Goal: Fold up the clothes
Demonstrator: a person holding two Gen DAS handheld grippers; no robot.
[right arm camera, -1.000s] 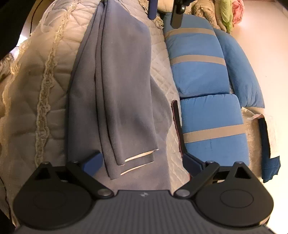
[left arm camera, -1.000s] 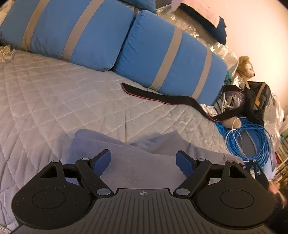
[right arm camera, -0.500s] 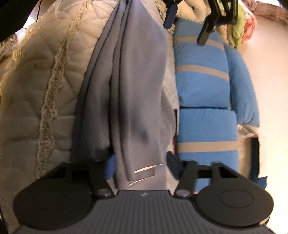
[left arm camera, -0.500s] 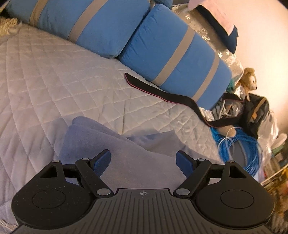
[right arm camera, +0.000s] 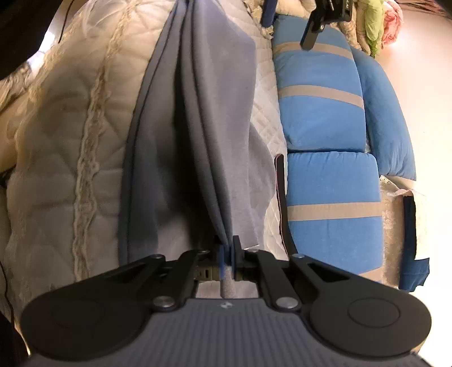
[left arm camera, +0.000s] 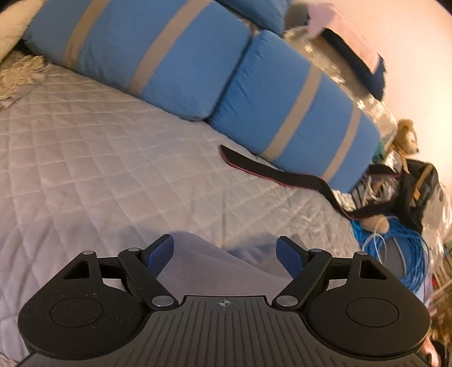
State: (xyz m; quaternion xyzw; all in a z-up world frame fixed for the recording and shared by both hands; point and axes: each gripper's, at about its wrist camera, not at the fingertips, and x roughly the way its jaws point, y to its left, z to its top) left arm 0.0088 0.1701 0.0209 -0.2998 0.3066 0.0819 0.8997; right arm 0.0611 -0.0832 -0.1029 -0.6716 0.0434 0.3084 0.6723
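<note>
Right wrist view: grey garment [right arm camera: 197, 118] lies folded lengthwise in long pleats on the quilted bedspread [right arm camera: 265, 121], running away from the camera. Right gripper [right arm camera: 229, 255] is clenched on the garment's near end; cloth is bunched between the blue pads [right arm camera: 222, 258] and a bit of fabric pokes out behind them. Far end of the garment reaches the left gripper [right arm camera: 291, 25], seen at the top of this view with its fingers spread apart. Left wrist view: left gripper [left arm camera: 226, 255] is released, jaws wide, hovering over the grey garment [left arm camera: 214, 265]; the cloth's rounded edge sits between the fingertips, no visible pad contact. Past the garment, the grey diamond-quilted bedspread [left arm camera: 113, 158]. A cream lace-trimmed quilt [right arm camera: 70, 146] lies to the left of the garment in the right wrist view. Two blue cushions with tan stripes [left arm camera: 293, 118] line the far side of the bed; a black strap with a pink edge [left arm camera: 271, 172] lies just in front of them. Off the bed corner: a coil of blue cable [left arm camera: 406, 248], a teddy bear [left arm camera: 404, 138], a black bag [left arm camera: 421, 180].
</note>
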